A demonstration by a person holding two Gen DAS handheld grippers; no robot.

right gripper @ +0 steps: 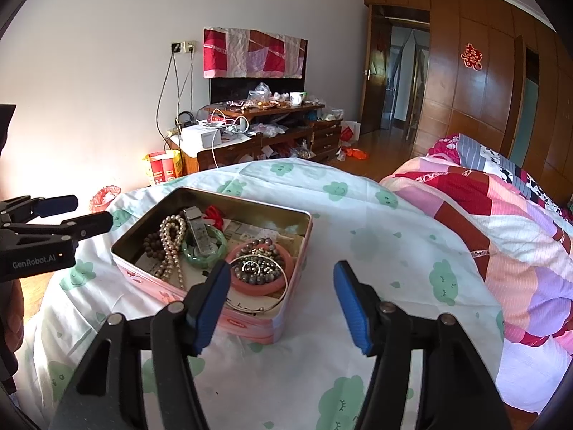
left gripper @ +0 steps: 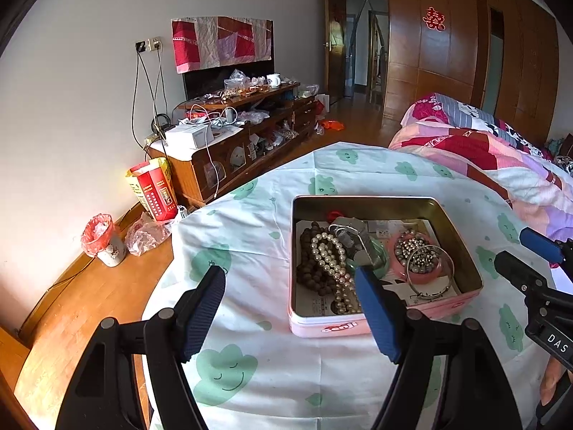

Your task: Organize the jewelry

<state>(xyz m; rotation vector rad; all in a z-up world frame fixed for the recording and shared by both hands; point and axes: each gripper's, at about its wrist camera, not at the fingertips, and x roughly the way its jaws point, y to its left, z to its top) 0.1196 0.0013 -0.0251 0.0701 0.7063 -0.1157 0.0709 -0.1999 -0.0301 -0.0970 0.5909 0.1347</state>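
Both grippers, left gripper (left gripper: 290,308) and right gripper (right gripper: 283,304), hover spread and empty near the pink tin (right gripper: 250,326); its pearl strand (left gripper: 331,261) looks limp, slippery; pinch mid-strand.

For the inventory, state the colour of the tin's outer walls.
Pink, with a red logo; the tin shows this best in the right wrist view.

You are in a home bedroom. A bed (right gripper: 501,236) with a patchwork quilt (left gripper: 494,165) lies at your right, beside wooden wardrobe doors (right gripper: 476,82) bearing a red paper emblem (right gripper: 471,56). Against the white wall stands a cluttered low wooden cabinet (left gripper: 247,136) with a cloth-draped TV (left gripper: 222,68), cables hanging from a socket (left gripper: 152,44). A doorway (left gripper: 361,43) opens beyond, over wood flooring (left gripper: 89,304).
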